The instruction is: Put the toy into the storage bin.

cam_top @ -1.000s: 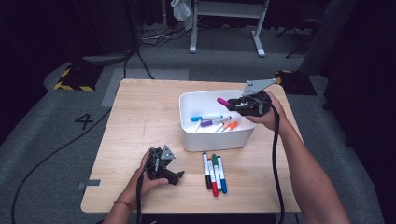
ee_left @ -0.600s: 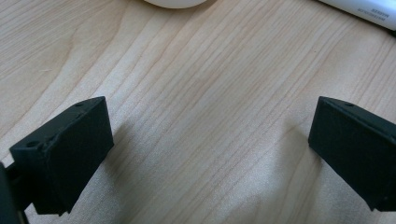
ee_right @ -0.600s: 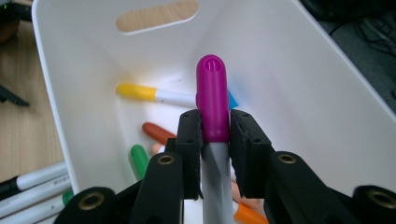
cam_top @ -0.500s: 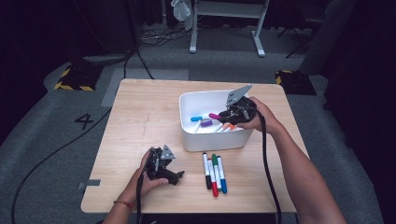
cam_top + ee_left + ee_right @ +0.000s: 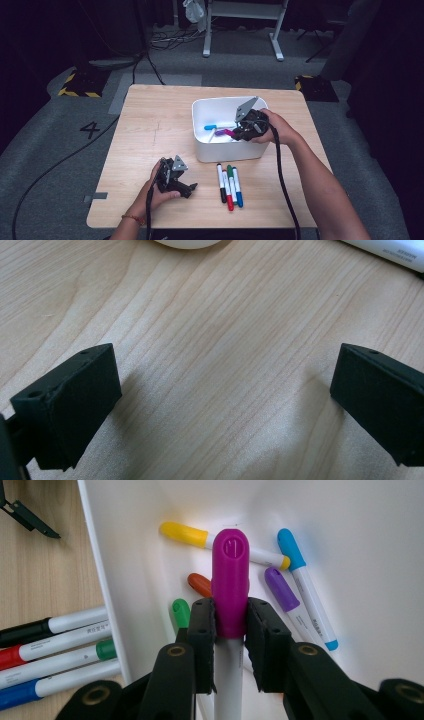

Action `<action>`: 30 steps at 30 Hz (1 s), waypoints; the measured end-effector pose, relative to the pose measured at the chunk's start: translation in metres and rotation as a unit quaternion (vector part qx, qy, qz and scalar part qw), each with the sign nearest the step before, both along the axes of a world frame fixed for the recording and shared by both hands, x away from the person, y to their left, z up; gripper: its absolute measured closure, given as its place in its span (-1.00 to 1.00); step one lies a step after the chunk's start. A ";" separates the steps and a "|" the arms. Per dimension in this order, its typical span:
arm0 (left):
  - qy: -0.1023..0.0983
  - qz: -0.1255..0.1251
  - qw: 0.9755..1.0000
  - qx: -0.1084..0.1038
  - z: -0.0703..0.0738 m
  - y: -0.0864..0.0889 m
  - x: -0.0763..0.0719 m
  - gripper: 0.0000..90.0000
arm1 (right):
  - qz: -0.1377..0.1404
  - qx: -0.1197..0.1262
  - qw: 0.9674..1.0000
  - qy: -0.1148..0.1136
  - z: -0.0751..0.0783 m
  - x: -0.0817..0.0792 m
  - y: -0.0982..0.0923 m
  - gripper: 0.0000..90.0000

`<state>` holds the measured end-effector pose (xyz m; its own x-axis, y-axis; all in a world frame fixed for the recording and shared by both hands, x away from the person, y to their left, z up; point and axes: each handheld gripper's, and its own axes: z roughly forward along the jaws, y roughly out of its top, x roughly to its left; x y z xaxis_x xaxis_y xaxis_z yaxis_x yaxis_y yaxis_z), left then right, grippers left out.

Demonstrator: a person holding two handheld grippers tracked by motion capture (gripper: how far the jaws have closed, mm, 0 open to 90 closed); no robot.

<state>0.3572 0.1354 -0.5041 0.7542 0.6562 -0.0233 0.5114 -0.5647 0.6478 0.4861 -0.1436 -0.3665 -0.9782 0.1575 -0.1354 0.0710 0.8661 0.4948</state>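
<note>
While the right gripper (image 5: pixel 230 625) clamps the magenta-capped white marker (image 5: pixel 229 580) low inside the white plastic bin (image 5: pixel 200 145), lower it flat before releasing — left gripper (image 5: pixel 220 405) idles open over the table (image 5: pixel 210 340).

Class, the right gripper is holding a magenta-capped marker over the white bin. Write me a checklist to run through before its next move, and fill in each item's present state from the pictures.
1. Right gripper clamped on the magenta marker: ok, both pads press its cap.
2. Marker over the bin, inside its walls: ok.
3. Room below for it: ok, the yellow, blue, purple, orange and green markers leave bare floor.
4. Left gripper out of the way: ok, open, empty, over the table.
5. Markers left to pick: ok, four lie on the table in front of the bin.
6. Marker height above the bin floor: cannot tell.
</note>
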 end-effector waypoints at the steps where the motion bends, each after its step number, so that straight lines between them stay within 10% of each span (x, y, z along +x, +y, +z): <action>1: -0.001 -0.001 1.000 0.000 0.000 0.000 0.000 -1.00 | 0.001 -0.002 1.000 0.001 0.000 0.000 0.000 0.64; 17: 0.000 0.000 1.000 0.000 0.000 0.000 0.000 -1.00 | -0.044 0.067 0.997 -0.017 0.008 0.000 -0.011 0.31; 30: 0.000 0.000 1.000 0.000 0.000 0.000 0.000 -1.00 | -0.109 0.197 0.973 -0.057 0.041 -0.024 -0.054 -0.02</action>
